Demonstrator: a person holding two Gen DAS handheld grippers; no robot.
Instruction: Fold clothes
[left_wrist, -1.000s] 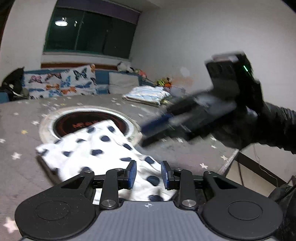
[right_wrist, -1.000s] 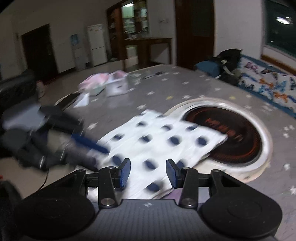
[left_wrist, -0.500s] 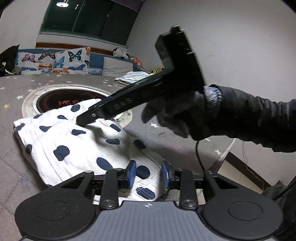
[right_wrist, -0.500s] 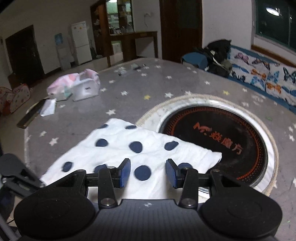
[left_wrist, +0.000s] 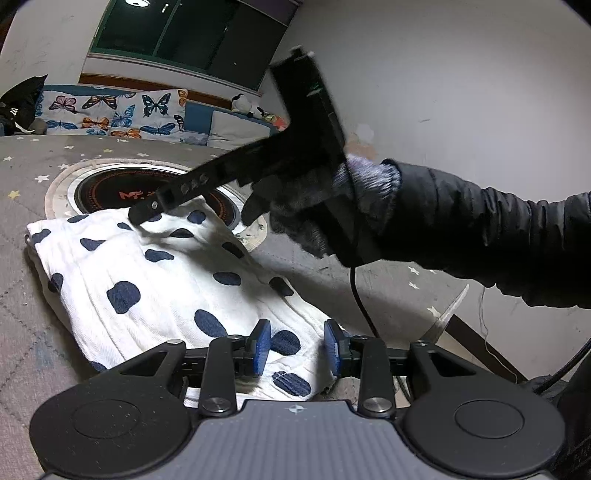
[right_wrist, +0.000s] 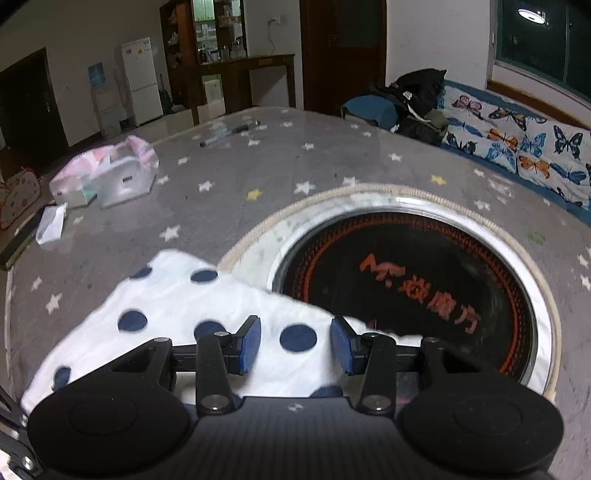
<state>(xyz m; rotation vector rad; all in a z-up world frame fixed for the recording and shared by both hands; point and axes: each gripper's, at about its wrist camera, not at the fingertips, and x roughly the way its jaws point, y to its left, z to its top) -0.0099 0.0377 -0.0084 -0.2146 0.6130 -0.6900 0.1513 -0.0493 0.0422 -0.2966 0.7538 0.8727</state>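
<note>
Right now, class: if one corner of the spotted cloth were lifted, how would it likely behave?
The cloth would probably droop, not stay flat: it already lies creased and layered. It looks light for its size, being thin fabric. It likely won't slide freely, since it rests on a fabric-covered table.

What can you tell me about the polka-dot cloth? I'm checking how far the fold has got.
The polka-dot cloth is white with dark blue dots, soft and ribbed-looking. It lies folded in layers on the grey star-print table cover, one corner lapping over the round inset burner. The right gripper has its tips down at the far edge. The left gripper, jaws opening, straddles the near edge without pinching it.
</note>
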